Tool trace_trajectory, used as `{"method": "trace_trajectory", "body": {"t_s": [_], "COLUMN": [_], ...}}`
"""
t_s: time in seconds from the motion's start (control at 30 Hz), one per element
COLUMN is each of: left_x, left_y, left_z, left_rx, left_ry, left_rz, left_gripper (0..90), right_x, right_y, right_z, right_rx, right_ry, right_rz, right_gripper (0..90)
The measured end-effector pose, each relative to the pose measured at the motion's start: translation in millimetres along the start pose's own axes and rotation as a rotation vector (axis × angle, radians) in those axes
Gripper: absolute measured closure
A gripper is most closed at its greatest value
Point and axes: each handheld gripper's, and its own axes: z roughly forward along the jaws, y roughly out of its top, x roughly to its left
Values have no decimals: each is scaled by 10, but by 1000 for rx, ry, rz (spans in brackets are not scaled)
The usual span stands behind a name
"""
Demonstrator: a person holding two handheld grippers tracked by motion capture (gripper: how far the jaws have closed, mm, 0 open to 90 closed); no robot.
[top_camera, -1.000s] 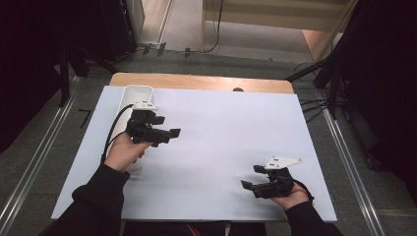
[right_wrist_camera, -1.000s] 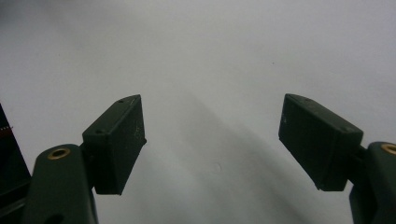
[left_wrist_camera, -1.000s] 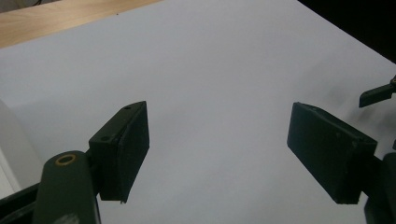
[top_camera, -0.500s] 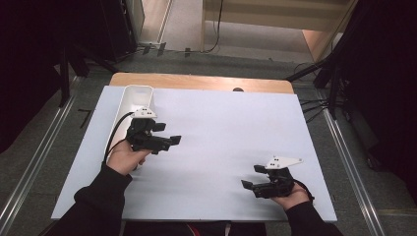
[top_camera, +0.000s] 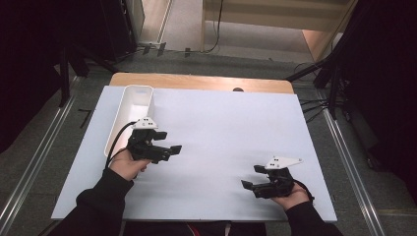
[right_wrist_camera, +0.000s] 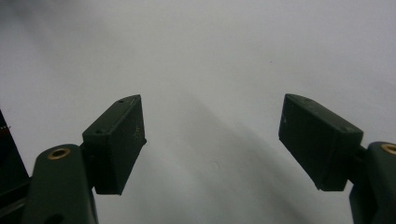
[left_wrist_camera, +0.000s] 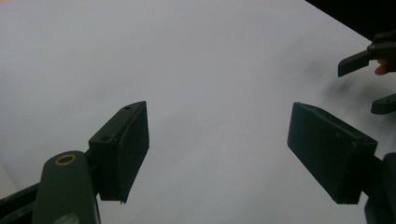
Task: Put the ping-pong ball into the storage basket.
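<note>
High view first, from the left: a white bin (top_camera: 138,101) lies lengthwise along the left edge of the tabletop (top_camera: 226,128), long and narrow, its open top up; nothing can be made out inside it from here. It sits out of the middle, I'd guess, so the white sheet stays free for working while the bin is within easy reach of the left hand. Just on the near side of it is the left claw (top_camera: 167,150), held above the sheet by a dark-sleeved arm, its cable looping back beside the bin's wall; the jaws point toward the middle of the tabletop. In the left gripper view the two black pads stand well apart with bare white surface between them — nothing gripped, nothing touched; the tips of the other claw show at the upper right edge of that view.

Across a wide stretch of bare sheet, near the front right corner, is the right claw (top_camera: 251,186), low over the tabletop and aimed back toward the left; the right gripper view shows its jaws spread just as wide, nothing between them. Both hands look parked, claws ready — the bin is the nearest thing to either, closest to the left.
</note>
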Motion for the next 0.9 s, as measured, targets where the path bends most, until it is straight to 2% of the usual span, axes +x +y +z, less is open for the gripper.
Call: {"method": "trace_trajectory", "body": {"t_s": [0.13, 0.2, 0.3, 0.43, 0.67, 0.9], "left_x": [-12, -9, -11, -44, -77, -113], "left_y": [-49, -71, -93, -120, -176, -227], "left_z": [24, 36, 50, 43, 25, -4], "left_rx": [9, 2, 19, 32, 39, 35], "left_ry": [-10, -24, -40, -44, -31, -34], "left_rz": [18, 14, 30, 74, 118, 126], "left_gripper": [213, 214, 214, 214, 216, 217], "right_x": [3, 4, 4, 3, 5, 4], "right_y": [0, 1, 1, 0, 1, 0], "right_z": [1, 3, 2, 1, 3, 1], "right_rx": [2, 3, 2, 2, 3, 3], "right_ry": [1, 1, 0, 1, 0, 0], "right_rz": [1, 3, 2, 1, 3, 3], "right_gripper": [215, 215, 215, 215, 215, 215]}}
